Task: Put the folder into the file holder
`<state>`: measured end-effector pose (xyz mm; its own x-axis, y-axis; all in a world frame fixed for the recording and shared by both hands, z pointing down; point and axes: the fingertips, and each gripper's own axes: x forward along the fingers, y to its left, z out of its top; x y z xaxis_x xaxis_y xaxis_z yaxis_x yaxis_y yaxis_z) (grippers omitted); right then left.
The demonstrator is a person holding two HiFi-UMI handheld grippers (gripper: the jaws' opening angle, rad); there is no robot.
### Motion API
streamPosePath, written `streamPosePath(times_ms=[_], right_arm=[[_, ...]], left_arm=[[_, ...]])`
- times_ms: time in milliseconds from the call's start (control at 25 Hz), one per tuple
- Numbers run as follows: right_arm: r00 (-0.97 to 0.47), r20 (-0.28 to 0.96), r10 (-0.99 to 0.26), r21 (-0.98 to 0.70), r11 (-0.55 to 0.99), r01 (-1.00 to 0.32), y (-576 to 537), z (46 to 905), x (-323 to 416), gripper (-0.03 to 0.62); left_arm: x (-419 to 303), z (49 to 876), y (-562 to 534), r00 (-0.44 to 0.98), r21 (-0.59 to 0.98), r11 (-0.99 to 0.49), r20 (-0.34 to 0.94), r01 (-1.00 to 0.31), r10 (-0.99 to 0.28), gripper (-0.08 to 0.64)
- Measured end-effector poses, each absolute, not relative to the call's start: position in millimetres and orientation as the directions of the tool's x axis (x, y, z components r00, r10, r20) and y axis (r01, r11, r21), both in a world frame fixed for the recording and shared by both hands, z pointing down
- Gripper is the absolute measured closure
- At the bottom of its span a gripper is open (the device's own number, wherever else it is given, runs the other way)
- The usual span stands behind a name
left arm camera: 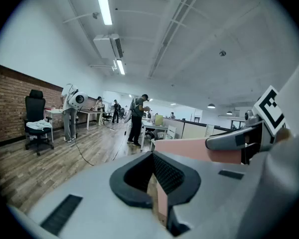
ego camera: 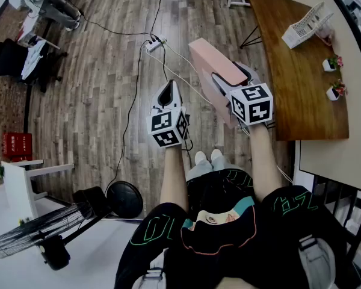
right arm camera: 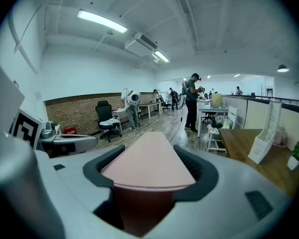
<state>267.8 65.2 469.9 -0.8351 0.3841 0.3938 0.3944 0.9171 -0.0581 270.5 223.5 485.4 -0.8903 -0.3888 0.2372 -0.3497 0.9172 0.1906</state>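
My right gripper (ego camera: 231, 78) is shut on a pink folder (ego camera: 212, 65) and holds it out over the wooden floor, just left of the desk. In the right gripper view the folder (right arm camera: 148, 158) fills the gap between the two black jaws of the gripper (right arm camera: 150, 152) and runs forward, flat side up. The white file holder (ego camera: 304, 26) stands on the far end of the desk; it (right arm camera: 265, 133) shows at the right of that view. My left gripper (ego camera: 166, 95) hovers beside the folder, shut, holding nothing (left arm camera: 153, 158).
A brown wooden desk (ego camera: 295, 83) at the right carries two small potted plants (ego camera: 334, 62). A power strip with cables (ego camera: 155, 43) lies on the floor ahead. An office chair (ego camera: 12, 59), a red crate (ego camera: 17, 144) and a floor fan (ego camera: 36, 236) stand at the left. People (right arm camera: 192, 101) work farther off.
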Motion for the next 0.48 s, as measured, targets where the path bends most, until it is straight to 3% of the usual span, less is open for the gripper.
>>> streamPosePath(times_ms=[480], right_arm=[[-0.882, 0.357, 0.309, -0.048, 0.949, 0.313, 60.5, 441.7, 266.8, 0.287]], left_arm=[[249.7, 452.7, 212.9, -0.865, 0.212, 0.870, 0.150, -0.445, -0.478, 0.562]])
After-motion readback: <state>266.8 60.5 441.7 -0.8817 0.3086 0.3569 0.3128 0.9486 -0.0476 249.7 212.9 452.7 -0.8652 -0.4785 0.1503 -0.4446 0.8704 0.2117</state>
